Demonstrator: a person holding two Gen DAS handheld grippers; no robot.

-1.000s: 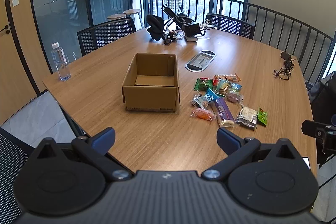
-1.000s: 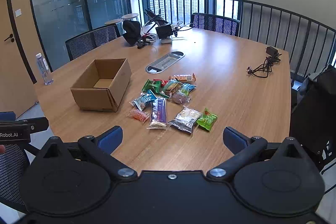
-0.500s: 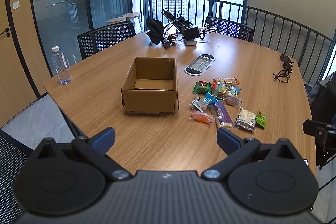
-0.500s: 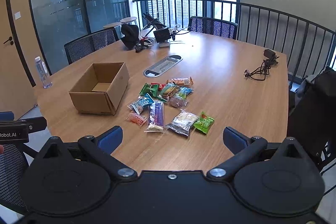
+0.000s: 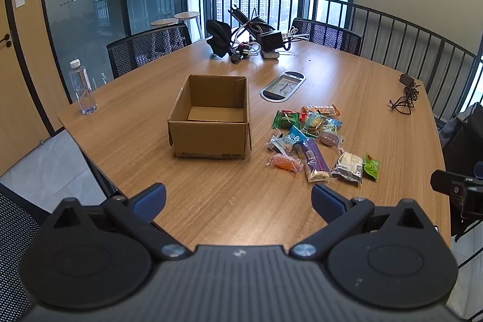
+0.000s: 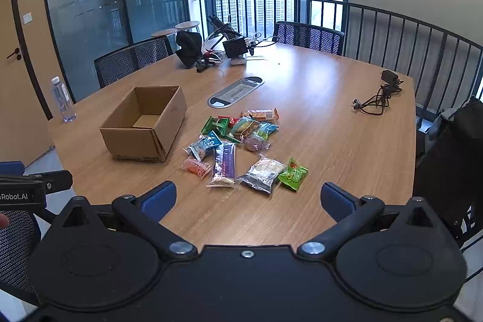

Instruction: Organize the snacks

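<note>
Both tools were held above the near edge of the tabletop [image 5: 229, 201], clear of all items. The left tool [image 5: 238, 196] had its fingers spread wide apart and gripped nothing. The right tool [image 6: 248, 198] likewise had its fingers wide apart and empty.

The cardboard box [image 5: 209, 122] stood upright on the tabletop, top flaps open, interior bare, toward the left edge. The snacks [image 6: 241, 147] lay in a loose cluster on the tabletop just to the right of the box, none inside it. The cluster included an orange packet [image 6: 196, 166], a purple bar [image 6: 225, 163], a clear-wrapped pack [image 6: 262, 174] and a green packet [image 6: 293, 174] along its near side, with a blue packet [image 6: 205, 144] and several green and orange wrappers behind them.

A water bottle [image 5: 82, 91] stood at the far left edge. A coiled black cable [image 6: 379, 98] lay near the right edge. A pile of black equipment [image 5: 241, 39] occupied the far edge.
</note>
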